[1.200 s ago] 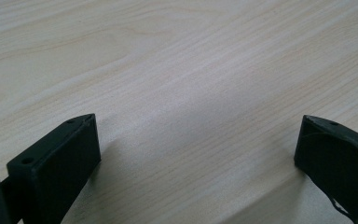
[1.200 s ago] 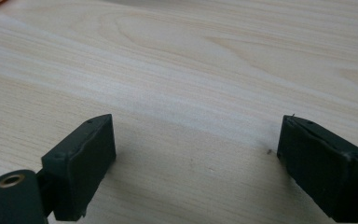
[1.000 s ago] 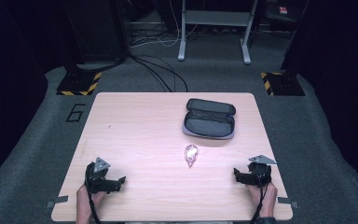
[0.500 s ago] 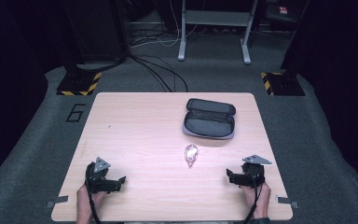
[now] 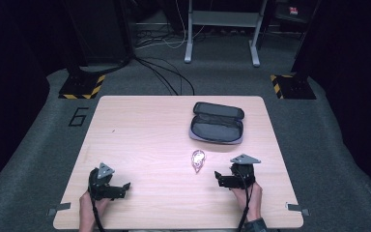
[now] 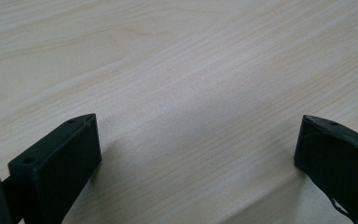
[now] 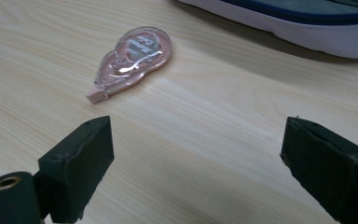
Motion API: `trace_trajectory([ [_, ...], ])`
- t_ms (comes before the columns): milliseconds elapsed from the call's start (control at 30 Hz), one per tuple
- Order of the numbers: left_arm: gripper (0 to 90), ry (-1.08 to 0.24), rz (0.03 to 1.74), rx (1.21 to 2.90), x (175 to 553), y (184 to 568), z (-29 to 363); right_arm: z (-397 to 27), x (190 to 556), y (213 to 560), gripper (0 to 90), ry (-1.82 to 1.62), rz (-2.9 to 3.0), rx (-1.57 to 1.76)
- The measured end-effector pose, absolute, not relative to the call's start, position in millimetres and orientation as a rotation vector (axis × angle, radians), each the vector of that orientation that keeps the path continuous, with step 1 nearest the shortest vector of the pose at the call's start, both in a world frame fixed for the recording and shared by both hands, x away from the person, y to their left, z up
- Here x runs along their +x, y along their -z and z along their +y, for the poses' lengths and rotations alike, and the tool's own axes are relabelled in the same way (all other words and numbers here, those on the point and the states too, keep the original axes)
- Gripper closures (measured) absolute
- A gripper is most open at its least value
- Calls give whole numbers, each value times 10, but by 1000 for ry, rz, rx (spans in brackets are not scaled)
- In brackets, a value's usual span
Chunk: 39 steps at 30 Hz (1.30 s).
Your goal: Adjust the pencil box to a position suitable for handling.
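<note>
At the left of the high view, the left hand-held gripper (image 5: 125,186) is resting low over the near edge of the counter (image 5: 140,130), well apart from everything else. Its jaws are standing wide apart in the left gripper view, with bare wood grain between them; it is holding and touching nothing.

Near the middle of the counter, the correction-tape dispenser (image 5: 197,160) is lying flat, a small teardrop of clear pinkish plastic with a narrow nose pointing toward the person. In the right gripper view the dispenser (image 7: 131,59) is sitting ahead of the jaws and to the left of their centre line. It is looking light and stiff, with a smooth, glossy shell that is likely to slip under hard pads and skate on the wood if nudged. The thin nose seems the fragile part. The best hold is probably across the broad rounded body, edge to edge, with gentle pressure.

Just beyond it, the open grey zip case (image 5: 217,123) is lying flat, near the dispenser but not touching it.

At the right, the right hand-held gripper (image 5: 217,175) is pointing toward the dispenser, close beside it but apart. Its jaws are spread wide, far wider than the dispenser, and gripping nothing.
</note>
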<state>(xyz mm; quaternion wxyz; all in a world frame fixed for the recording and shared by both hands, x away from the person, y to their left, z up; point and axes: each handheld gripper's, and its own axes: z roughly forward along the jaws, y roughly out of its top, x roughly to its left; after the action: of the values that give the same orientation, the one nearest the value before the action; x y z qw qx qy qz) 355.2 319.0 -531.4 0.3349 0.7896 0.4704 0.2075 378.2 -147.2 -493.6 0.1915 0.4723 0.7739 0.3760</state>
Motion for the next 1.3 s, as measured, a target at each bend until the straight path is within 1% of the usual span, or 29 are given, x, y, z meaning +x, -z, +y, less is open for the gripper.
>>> trace_trajectory([
  [400, 5, -542, 1226, 2064, 3550, 5313, 3191, -1059, 3967, 4911, 70, -1060, 2260, 1300],
  [733, 6, -543, 1226, 2063, 3550, 5313, 3191, -776, 4200, 5039, 77, -1045, 2323, 1289],
  [1000, 6, -542, 1226, 2063, 3550, 5313, 3191, -592, 4369, 5101, 113, -966, 2337, 1298],
  [1033, 6, -543, 1226, 2062, 3550, 5313, 3190, -544, 4415, 5140, 135, -941, 2334, 1307],
  [1233, 6, -543, 1226, 2061, 3549, 5314, 3190, -492, 4482, 5158, 156, -904, 2309, 1312],
  [1267, 6, -542, 1226, 2061, 3549, 5314, 3190, -478, 4492, 5164, 179, -893, 2307, 1317],
  [1300, 6, -543, 1226, 2063, 3549, 5313, 3191, -478, 4492, 5164, 179, -893, 2307, 1317],
])
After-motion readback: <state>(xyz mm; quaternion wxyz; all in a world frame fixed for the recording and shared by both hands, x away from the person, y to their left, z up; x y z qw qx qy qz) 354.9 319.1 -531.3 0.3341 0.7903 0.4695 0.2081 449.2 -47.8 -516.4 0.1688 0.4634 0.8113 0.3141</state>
